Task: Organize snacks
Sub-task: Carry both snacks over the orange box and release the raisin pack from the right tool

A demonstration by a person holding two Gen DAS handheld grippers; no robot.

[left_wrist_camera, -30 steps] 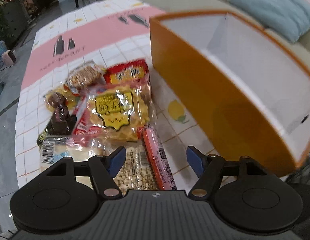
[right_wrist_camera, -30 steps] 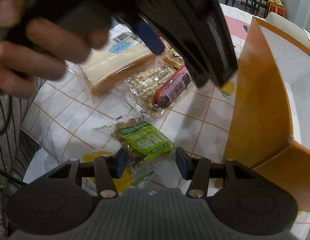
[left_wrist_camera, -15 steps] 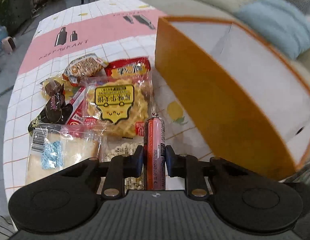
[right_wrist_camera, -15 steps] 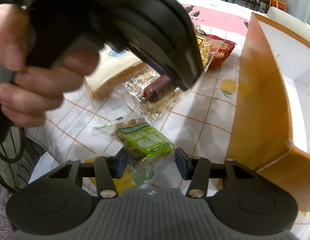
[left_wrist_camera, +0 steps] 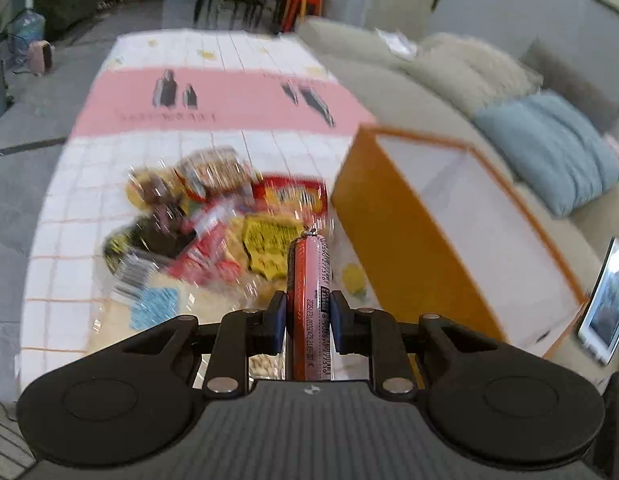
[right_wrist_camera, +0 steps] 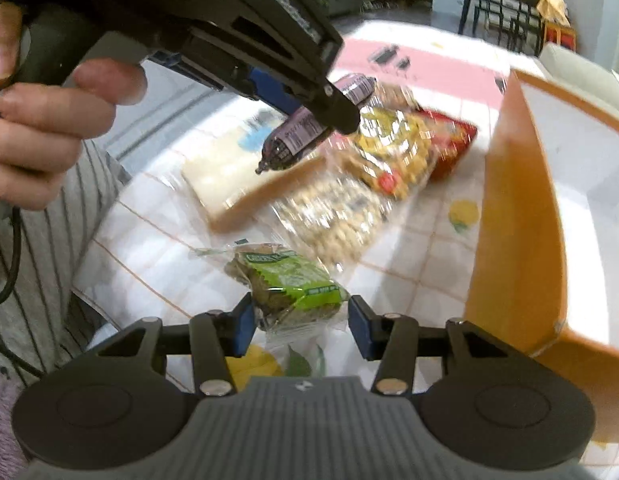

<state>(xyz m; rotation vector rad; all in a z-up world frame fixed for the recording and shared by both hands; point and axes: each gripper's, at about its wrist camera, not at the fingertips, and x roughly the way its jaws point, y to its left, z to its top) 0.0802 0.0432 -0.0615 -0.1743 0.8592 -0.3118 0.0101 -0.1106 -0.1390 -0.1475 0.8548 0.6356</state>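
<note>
My left gripper (left_wrist_camera: 308,320) is shut on a pink sausage stick (left_wrist_camera: 309,280), which points forward and hangs above the snack pile. The right wrist view shows the same sausage stick (right_wrist_camera: 293,136) in the air, gripped at its middle. To the right stands an open orange box (left_wrist_camera: 409,240) with a white inside. My right gripper (right_wrist_camera: 301,320) is low over the tablecloth. A green-wrapped snack bar (right_wrist_camera: 289,284) lies on the cloth between its blue pads. The left pad is at the wrapper and the right pad stands just off it.
A pile of snacks lies left of the box: a sandwich pack (right_wrist_camera: 237,172), a peanut pack (right_wrist_camera: 333,216), a yellow waffle pack (left_wrist_camera: 269,248) and a red pack (left_wrist_camera: 293,196). A sofa with a blue cushion (left_wrist_camera: 549,152) runs behind the box. A person's hand (right_wrist_camera: 41,128) holds the left gripper.
The left gripper closed on the sausage stick and lifted it off the peanut pack. The right gripper's jaws narrowed a little around the green bar.
</note>
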